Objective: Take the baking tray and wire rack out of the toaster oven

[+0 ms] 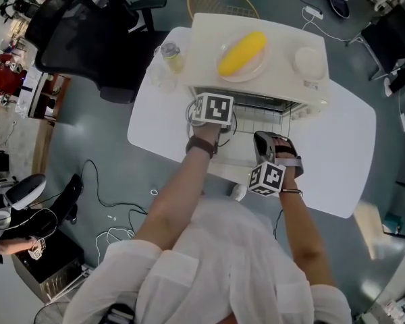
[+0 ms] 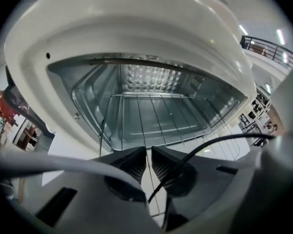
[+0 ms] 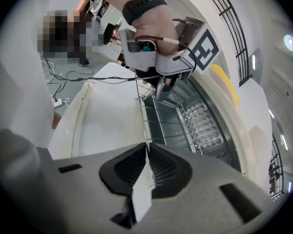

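1. The left gripper point(image 2: 147, 152) has its jaws nipped narrow on a thin wire of the wire rack point(image 2: 156, 112). The right gripper point(image 3: 147, 148) pinches the rack's front edge, above the lowered door point(image 3: 105, 118)
2. The baking tray point(image 2: 132, 133) lies under the rack inside the toaster oven point(image 1: 209, 32), its front rim hidden by the jaws
3. The rack pokes partway out of the opening
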Demonstrator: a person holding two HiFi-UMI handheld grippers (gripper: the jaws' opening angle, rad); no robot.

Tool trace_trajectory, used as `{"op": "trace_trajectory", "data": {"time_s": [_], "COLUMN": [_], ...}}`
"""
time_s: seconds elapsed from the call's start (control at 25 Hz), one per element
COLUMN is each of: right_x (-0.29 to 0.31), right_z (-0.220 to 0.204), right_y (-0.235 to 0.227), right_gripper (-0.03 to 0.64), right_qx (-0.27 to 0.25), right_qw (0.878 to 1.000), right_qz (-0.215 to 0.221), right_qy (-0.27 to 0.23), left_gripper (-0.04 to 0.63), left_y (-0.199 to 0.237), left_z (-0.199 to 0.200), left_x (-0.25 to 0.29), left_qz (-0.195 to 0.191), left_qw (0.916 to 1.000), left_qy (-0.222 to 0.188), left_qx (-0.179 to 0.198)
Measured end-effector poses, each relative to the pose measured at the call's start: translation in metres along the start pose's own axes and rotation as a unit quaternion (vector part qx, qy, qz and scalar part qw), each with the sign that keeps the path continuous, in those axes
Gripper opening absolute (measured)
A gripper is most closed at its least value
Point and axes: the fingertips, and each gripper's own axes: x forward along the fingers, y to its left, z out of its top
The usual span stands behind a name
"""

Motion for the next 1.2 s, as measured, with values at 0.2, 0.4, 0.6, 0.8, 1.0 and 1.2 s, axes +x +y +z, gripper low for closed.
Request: {"op": "trace_trajectory", "data": {"time_s": [0.2, 0.4, 0.6, 0.8, 1.0, 1.2], "right_x": [-0.001, -0.003, -0.016, -0.023, 0.005, 0.037], "right_z": [-0.001, -0.001, -0.003, -0.003, -0.011, -0.026], "right_y": [0.0, 0.001, 0.003, -0.033, -0.075, -0.076], "right_gripper": [0.025, 0.026, 0.006, 0.013, 0.035, 0.054], "right_qx": [-0.002, -0.004, 0.009, 0.232, 0.438, 0.58], "right_qw": [1.0, 1.0, 1.0, 0.972, 0.897, 0.806], "right_qz": [0.004, 0.007, 0.014, 0.047, 0.057, 0.081], "right_qy": [0.001, 0.0, 0.002, 0.002, 0.024, 0.083], "left_gripper": [0.023, 0.018, 0.015, 0.015, 0.015, 0.015], "left_y": [0.001, 0.004, 0.006, 0.005, 0.004, 0.005], "left_z": [0.001, 0.001, 0.0, 0.0, 0.001, 0.001], "left_x": [0.002, 0.003, 0.004, 0.003, 0.004, 0.004], "left_qz": [0.003, 0.002, -0.002, -0.007, -0.009, -0.013], "left_qw": [1.0, 0.9998, 0.9994, 0.9993, 0.9992, 0.9992], "left_qy": [0.004, -0.002, -0.007, -0.008, -0.009, -0.009], "left_qx": [-0.005, -0.021, -0.033, -0.036, -0.038, -0.037]}}
